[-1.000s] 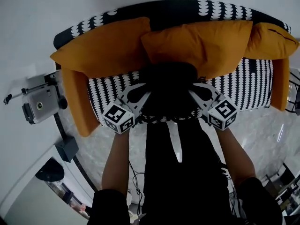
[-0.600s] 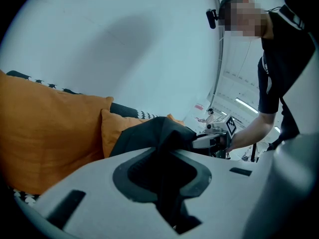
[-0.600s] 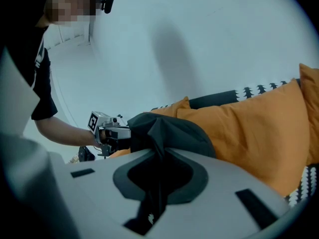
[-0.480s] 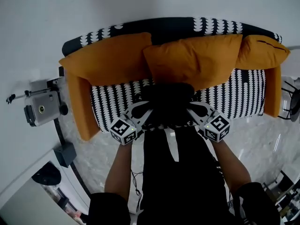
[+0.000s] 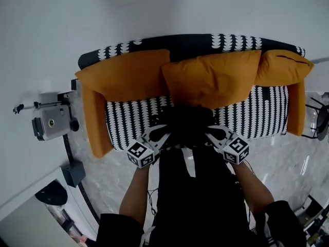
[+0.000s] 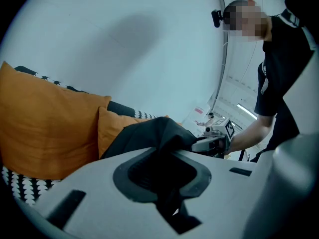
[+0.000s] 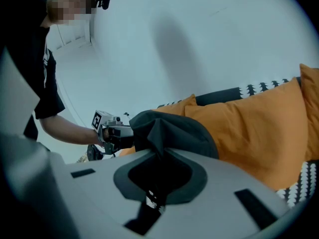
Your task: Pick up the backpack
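One black backpack (image 5: 186, 122) hangs between two grippers at the front edge of the sofa (image 5: 128, 121), over the middle of its black-and-white patterned seat. It is just in front of the centre cushion (image 5: 211, 76). Whether the backpack's underside touches the seat cannot be told.

The left gripper (image 5: 162, 131) has its jaws clamped on bunched black fabric at the side of the backpack nearer the sofa's left arm, as the head view shows it. The fabric runs down into the slot between them. The right gripper (image 5: 213, 133) takes the opposite side. Its jaws have just been closing, and a fold of the same black fabric is pinched between them. Each gripper view shows the other gripper across the top of the backpack.

The sofa carries three orange back cushions in a row: a wide one (image 5: 126, 76) at the left end, the centre one, and a smaller one (image 5: 282, 66) at the right end. Two orange pads cover its arms, one at each end (image 5: 96, 120) (image 5: 294, 107).

One camera on a stand (image 5: 51, 121) is beside the sofa's left arm. The marble floor (image 5: 288, 158) lies in front of the sofa and a plain white wall (image 5: 154, 9) behind it.
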Tool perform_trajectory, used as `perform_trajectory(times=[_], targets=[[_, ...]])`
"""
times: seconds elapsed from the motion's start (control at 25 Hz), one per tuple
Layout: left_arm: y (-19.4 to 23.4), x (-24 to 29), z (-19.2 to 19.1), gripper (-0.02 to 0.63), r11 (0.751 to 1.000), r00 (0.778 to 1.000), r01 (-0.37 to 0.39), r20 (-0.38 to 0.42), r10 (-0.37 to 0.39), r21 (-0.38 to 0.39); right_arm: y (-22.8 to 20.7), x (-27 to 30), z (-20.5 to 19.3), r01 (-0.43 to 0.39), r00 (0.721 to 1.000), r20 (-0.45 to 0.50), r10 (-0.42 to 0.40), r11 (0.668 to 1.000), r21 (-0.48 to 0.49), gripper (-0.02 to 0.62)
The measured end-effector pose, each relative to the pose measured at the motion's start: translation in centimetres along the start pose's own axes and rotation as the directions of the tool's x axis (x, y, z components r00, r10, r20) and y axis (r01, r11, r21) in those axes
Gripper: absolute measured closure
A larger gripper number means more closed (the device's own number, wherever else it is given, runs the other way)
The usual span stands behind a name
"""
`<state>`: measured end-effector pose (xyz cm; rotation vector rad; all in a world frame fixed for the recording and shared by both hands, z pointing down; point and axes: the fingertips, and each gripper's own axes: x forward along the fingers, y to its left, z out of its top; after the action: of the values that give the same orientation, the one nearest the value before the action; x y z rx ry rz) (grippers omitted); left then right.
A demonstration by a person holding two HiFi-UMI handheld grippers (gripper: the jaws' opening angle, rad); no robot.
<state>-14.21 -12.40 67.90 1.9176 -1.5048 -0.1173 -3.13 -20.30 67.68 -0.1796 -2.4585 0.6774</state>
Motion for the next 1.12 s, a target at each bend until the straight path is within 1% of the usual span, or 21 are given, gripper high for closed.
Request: perform_trajectory(times=[0.28, 0.4, 0.56, 0.76, 1.0, 1.12], targets=[[-1.8, -1.2, -0.4, 0.545, 1.0, 1.0, -0.007, -0.026, 0.006, -0.023, 1.3, -0.9, 0.3, -0.027, 1.0, -0.009, 0.027, 1.0, 0.01, 0.561], [-2.6, -1.7, -0.5, 0.546, 0.999, 0.999, -0.013, -0.032, 0.012, -0.037, 1.8, -1.2, 0.6, -0.037, 0.999, -0.014, 0.037, 0.999, 0.003, 0.561], [-3.4, -2.1, -0.2, 0.548, 0.999, 0.999, -0.018, -0.033, 0.016, -0.037, 2.2, -1.8, 1.4, -0.035, 0.999, -0.01, 0.035, 0.999, -0.015, 0.561], [-4.5, -2.1, 1.3, 0.552, 1.0, 1.0, -0.006, -0.028, 0.006, -0.014, 2.5, -2.9, 3.2, -0.022, 1.0, 0.011, 0.022, 0.999, -0.032, 0.561], [-6.1, -2.4, 3.8, 0.555, 0.999, 1.0, 0.008, -0.031, -0.007, 0.035, 3.4, -4.6, 5.6, -0.02, 0.999, 0.038, 0.022, 0.998, -0.067, 0.561], [-6.9, -2.9, 4.9, 0.557, 0.999, 1.0, 0.011, -0.028, -0.01, 0.044, 4.0, -5.2, 6.7, -0.026, 0.998, 0.046, 0.03, 0.996, -0.088, 0.563]])
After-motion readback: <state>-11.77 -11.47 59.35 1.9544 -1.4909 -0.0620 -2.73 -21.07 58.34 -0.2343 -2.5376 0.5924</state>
